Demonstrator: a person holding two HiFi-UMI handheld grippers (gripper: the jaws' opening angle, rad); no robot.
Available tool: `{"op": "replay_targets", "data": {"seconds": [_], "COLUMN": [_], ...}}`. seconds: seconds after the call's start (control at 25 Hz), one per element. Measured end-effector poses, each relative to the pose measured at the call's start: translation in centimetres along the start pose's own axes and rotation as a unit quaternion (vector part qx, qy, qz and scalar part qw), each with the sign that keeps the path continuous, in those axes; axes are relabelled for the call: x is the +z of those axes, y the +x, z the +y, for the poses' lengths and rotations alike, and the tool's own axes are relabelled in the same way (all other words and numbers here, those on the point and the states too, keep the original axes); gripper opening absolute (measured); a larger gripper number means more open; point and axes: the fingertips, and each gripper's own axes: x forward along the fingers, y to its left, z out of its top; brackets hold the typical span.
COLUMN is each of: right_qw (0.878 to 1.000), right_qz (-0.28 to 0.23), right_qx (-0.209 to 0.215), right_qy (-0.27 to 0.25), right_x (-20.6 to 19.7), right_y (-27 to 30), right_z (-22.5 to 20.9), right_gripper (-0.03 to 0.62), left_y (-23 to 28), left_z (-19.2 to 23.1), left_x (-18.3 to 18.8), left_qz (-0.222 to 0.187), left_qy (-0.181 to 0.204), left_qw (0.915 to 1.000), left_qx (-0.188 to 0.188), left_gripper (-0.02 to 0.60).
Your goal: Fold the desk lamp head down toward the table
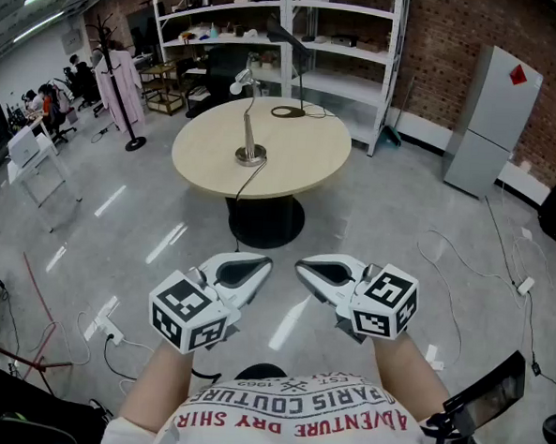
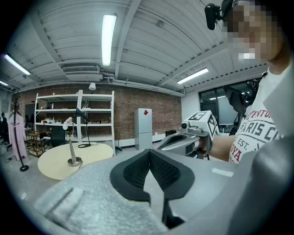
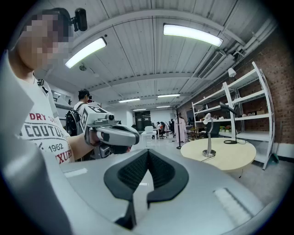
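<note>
On grey floor [image 1: 147, 218], round table [image 1: 301, 157] bears desk lamp [image 1: 249, 121]

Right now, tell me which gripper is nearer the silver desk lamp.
Left, narrowly. The left gripper lines up almost straight with the silver desk lamp; the right gripper sits off to its right. Both are far off.

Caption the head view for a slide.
Left tongs and right tongs, shut and empty, face round table with upright silver desk lamp.

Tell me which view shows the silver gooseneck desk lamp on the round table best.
The head view: the silver gooseneck desk lamp shows whole from above, with round base, stem and head clear. Both gripper views show the lamp side-on, off to one side, against a busy background.
</note>
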Motion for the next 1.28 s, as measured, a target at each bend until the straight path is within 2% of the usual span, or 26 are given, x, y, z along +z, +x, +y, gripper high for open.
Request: {"op": "replay_targets", "data": {"seconds": [0.68,0.92,1.08,1.28], "right_qw": [1.0,0.999,0.999,0.999], "right_qz": [-0.004,-0.005,-0.006,0.016], "right_qx": [0.018,0.038,0.04,0.035], "right_qy": [0.005,0.001,0.005,0.004], "right_x": [-0.5,-0.9,-0.9,-2.0], "right_y": [0.9,2.3,3.9,7.2], "right_z": [1.2,1.7,0.3,-2.7], "right_gripper": [-0.002,-0.002,-0.002,-0.002], "left_y": [-1.1,-1.4,-0.7,0.9], "left_z": [0.5,1.3,3.0,7.3], "left_x": [-0.8,-1.6,-2.4,-3.6], "left_qz": [-0.005,-0.003,0.002,0.004], "left_qy": [-0.015,-0.015,-0.015,-0.024], "left_qw": [0.9998,0.9998,0.9998,0.9997], "left_qx": [0.008,0.011,0.009,0.0], "left_gripper": [0.002,0.002,0.002,0.002]}}
